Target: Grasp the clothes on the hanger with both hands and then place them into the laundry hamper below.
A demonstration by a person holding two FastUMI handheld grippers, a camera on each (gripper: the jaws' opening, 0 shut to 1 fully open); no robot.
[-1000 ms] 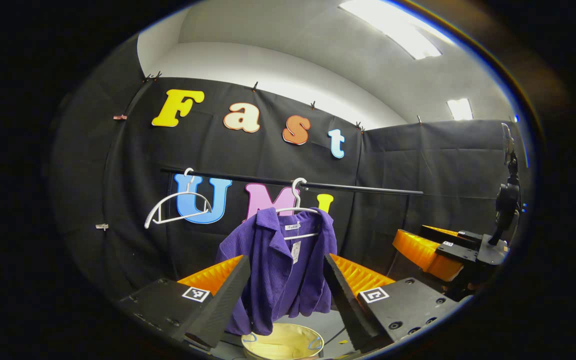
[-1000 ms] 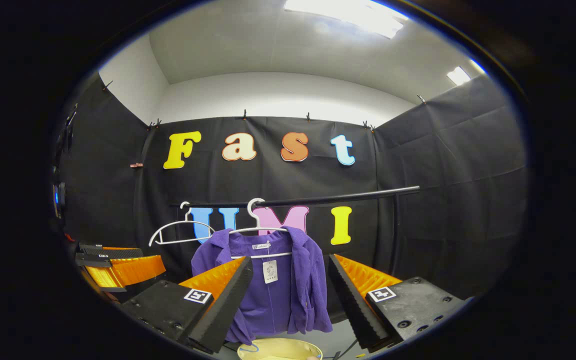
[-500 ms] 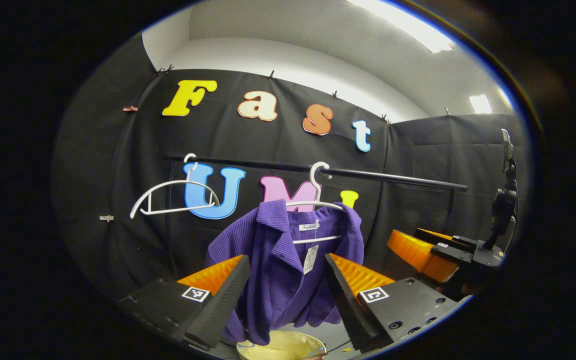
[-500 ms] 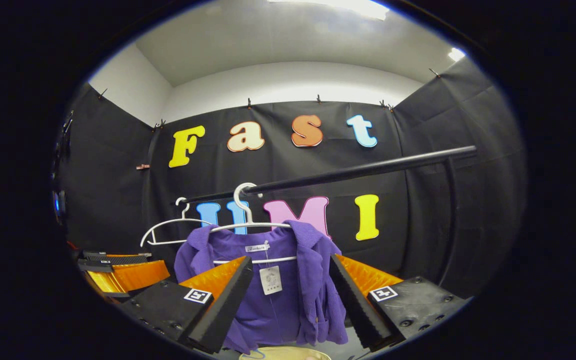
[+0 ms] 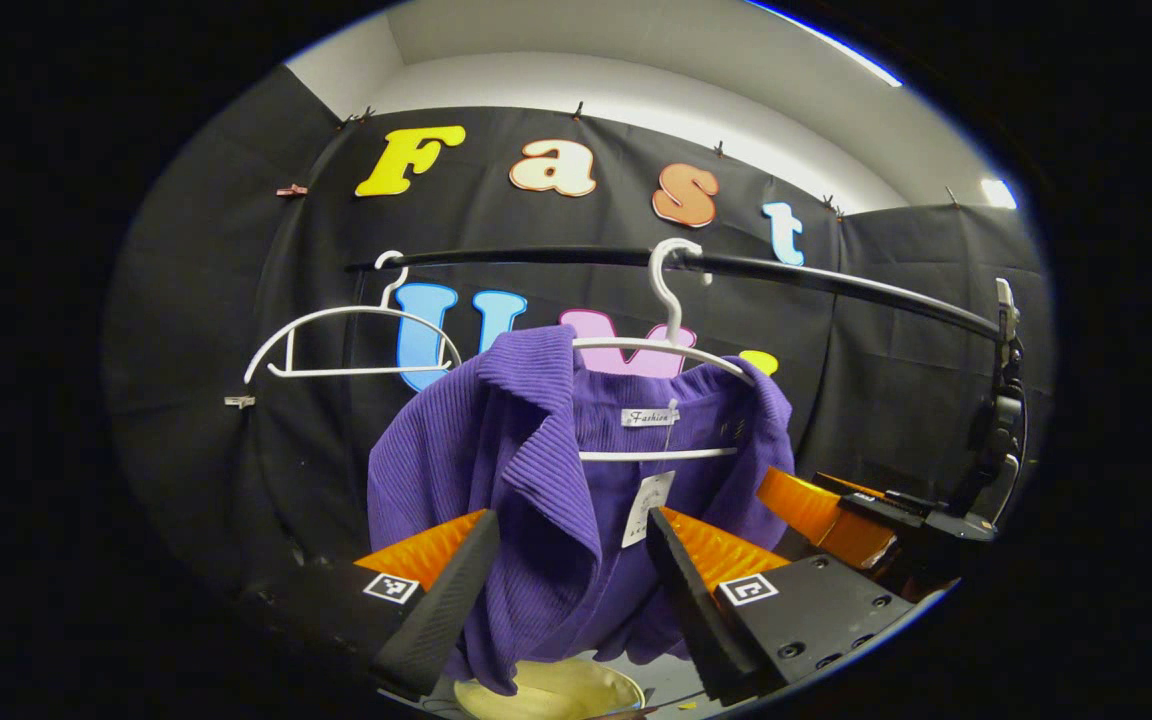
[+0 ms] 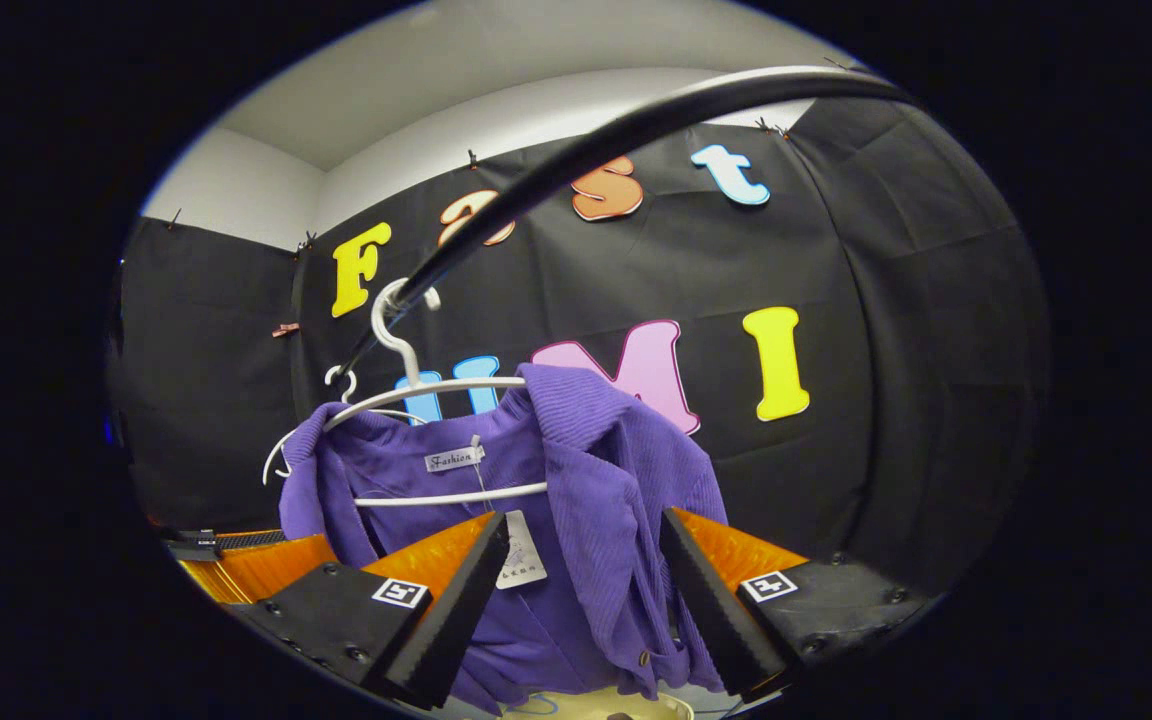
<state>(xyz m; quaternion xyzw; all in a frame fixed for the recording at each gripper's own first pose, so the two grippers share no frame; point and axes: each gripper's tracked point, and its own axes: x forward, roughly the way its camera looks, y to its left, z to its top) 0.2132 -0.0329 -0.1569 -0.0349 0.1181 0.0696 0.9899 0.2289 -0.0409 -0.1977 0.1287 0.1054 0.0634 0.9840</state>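
- left gripper view: the left gripper (image 5: 561, 580), jaws wide, frames the near lapel of the purple jacket (image 5: 536, 470) on its white hanger (image 5: 671, 345).
- right gripper view: the right gripper (image 6: 586, 600), also wide, frames the other front panel; close on doubled cloth, clear of the hanger wire.
- laundry hamper (image 5: 556, 690) sits directly below.

rail (image 5: 816, 281) overhead, purple garment (image 5: 536, 470) blocking ahead — hamper (image 5: 546, 692) open below
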